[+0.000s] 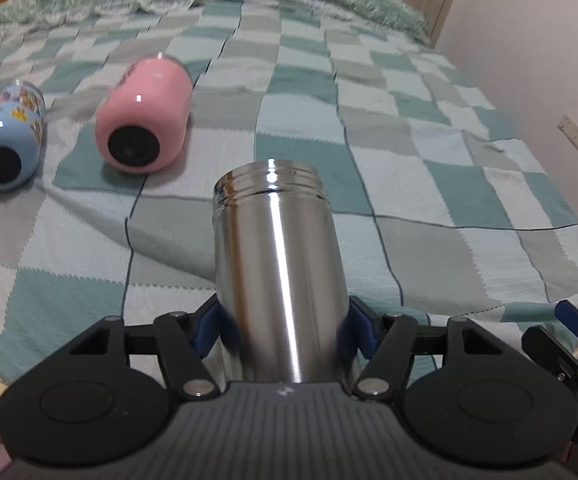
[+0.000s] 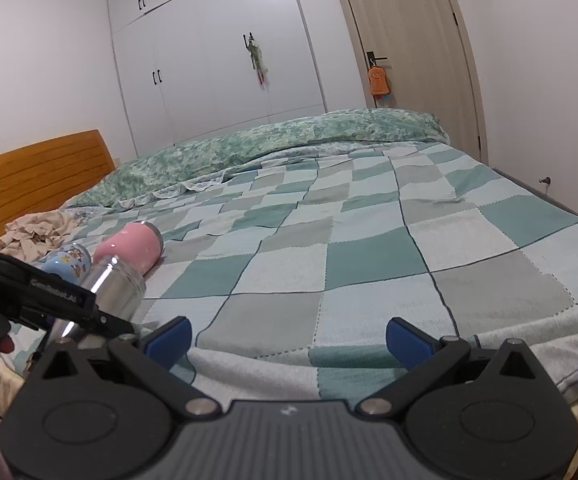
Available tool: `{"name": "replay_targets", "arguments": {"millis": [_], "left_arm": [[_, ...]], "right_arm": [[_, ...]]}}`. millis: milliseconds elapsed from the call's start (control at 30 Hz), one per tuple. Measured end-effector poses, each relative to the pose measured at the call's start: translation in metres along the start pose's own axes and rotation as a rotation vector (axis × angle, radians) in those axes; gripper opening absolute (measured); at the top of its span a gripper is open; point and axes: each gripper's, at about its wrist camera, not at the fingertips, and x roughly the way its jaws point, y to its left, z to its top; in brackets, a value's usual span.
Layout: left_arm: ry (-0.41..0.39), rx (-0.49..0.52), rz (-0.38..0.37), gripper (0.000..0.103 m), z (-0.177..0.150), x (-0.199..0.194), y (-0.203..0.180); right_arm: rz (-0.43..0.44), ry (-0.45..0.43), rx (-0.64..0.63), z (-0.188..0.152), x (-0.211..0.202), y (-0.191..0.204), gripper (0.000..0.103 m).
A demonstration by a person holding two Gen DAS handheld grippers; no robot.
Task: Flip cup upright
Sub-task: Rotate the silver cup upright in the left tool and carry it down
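A silver steel cup (image 1: 279, 264) with a threaded rim is held in my left gripper (image 1: 285, 328), whose blue pads press its sides. Its open end points away from me, tilted up over the bed. The cup also shows in the right wrist view (image 2: 115, 288), with the left gripper (image 2: 69, 308) around it. A pink cup (image 1: 145, 114) and a light blue patterned cup (image 1: 9, 136) lie on their sides on the checked blanket, bases toward me. My right gripper (image 2: 289, 340) is open and empty above the bed's near edge.
The checked green and grey blanket (image 2: 369, 248) covers the bed. A green duvet (image 2: 269, 140) lies along the far side. A wooden headboard (image 2: 45, 168) and crumpled cloth (image 2: 37, 232) are at left. A wall (image 1: 549, 80) runs along the right.
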Motion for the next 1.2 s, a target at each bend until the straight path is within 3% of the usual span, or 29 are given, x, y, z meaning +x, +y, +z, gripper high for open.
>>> {"name": "replay_targets", "arguments": {"millis": [200, 600, 800, 933, 1033, 1200], "left_arm": [[-0.092, 0.057, 0.001, 0.065, -0.007, -0.019, 0.001], [-0.247, 0.052, -0.052, 0.064, -0.011, -0.06, 0.026], [-0.356, 0.082, -0.031, 0.064, -0.009, -0.089, 0.041], [-0.444, 0.089, 0.023, 0.064, -0.003, -0.112, 0.058], [-0.529, 0.085, 0.103, 0.064, 0.002, -0.127, 0.079], [-0.575, 0.035, 0.231, 0.064, 0.01, -0.129, 0.126]], "right_arm": [[0.015, -0.002, 0.029, -0.003, -0.006, 0.008, 0.103], [0.043, 0.001, 0.025, -0.004, -0.009, 0.043, 0.103], [0.048, 0.005, 0.006, -0.003, -0.007, 0.058, 0.103], [0.051, 0.003, 0.0, -0.002, -0.004, 0.066, 0.103], [0.056, -0.001, -0.006, -0.001, -0.002, 0.071, 0.103], [0.063, 0.001, -0.023, 0.002, 0.007, 0.08, 0.103]]}}
